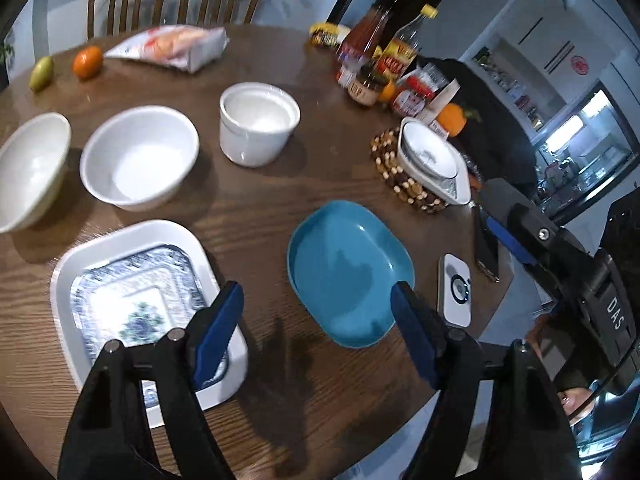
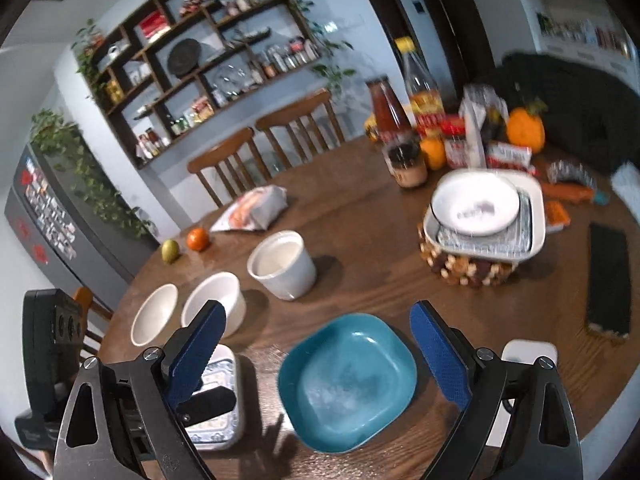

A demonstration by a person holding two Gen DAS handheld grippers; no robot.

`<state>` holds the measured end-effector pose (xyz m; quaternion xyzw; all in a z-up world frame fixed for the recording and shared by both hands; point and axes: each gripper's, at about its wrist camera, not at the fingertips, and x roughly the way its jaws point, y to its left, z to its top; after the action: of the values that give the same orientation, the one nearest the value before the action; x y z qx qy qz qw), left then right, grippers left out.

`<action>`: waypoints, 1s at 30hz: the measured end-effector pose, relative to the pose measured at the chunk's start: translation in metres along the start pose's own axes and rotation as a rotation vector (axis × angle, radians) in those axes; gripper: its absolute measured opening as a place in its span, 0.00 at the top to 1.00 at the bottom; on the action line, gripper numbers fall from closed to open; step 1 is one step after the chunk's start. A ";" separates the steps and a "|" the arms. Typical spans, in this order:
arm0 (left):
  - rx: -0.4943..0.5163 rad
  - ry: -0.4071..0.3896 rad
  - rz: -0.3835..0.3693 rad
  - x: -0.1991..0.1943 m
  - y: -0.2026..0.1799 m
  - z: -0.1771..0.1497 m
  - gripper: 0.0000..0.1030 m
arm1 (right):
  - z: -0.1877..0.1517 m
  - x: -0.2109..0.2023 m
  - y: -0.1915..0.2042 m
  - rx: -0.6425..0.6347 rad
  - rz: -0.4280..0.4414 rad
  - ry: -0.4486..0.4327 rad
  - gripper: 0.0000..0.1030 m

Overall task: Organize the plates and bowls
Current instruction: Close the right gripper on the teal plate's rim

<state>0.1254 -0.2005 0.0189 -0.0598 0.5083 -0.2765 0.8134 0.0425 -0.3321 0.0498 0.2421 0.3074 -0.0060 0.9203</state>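
Teal plate (image 2: 347, 380) lying loose on the table (image 2: 360, 240), at 6 o'clock in the right wrist view, squarely between the right gripper (image 2: 316, 356) fingers, spread wide and gripping nothing. Just beside it at 8 o'clock, a white rectangular dish (image 1: 132, 292) already nested with a blue-patterned plate (image 1: 136, 300). At 2 o'clock, well apart, a second stack (image 2: 486, 216) resting on a beaded trivet (image 2: 468, 270): round white plate over a patterned plate inside a white square dish. Judged partly done: two stacks formed. Left loose: the teal plate, two white bowls (image 1: 138, 156) side by side at 9 o'clock, and a straight-sided white crock (image 1: 258, 122) at 11 o'clock, none nested. Left gripper (image 1: 318, 334) likewise wide and unloaded, hovering over bare table between the patterned stack and the teal plate. Further out, bottles (image 2: 404, 108), oranges, a snack bag and a phone, none part of the job.
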 end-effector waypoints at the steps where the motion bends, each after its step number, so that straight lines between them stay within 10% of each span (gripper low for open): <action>1: -0.004 0.010 0.010 0.007 -0.001 -0.001 0.30 | -0.001 0.003 -0.003 0.002 -0.005 0.003 0.15; 9: -0.024 0.134 0.068 0.062 0.000 -0.006 0.51 | -0.026 0.049 -0.048 0.102 -0.074 0.077 0.59; 30: -0.003 0.108 0.028 0.078 0.007 -0.003 0.64 | -0.042 0.074 -0.054 0.114 -0.052 0.133 0.59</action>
<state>0.1513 -0.2344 -0.0470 -0.0390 0.5527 -0.2674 0.7884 0.0704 -0.3512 -0.0451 0.2861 0.3729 -0.0313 0.8821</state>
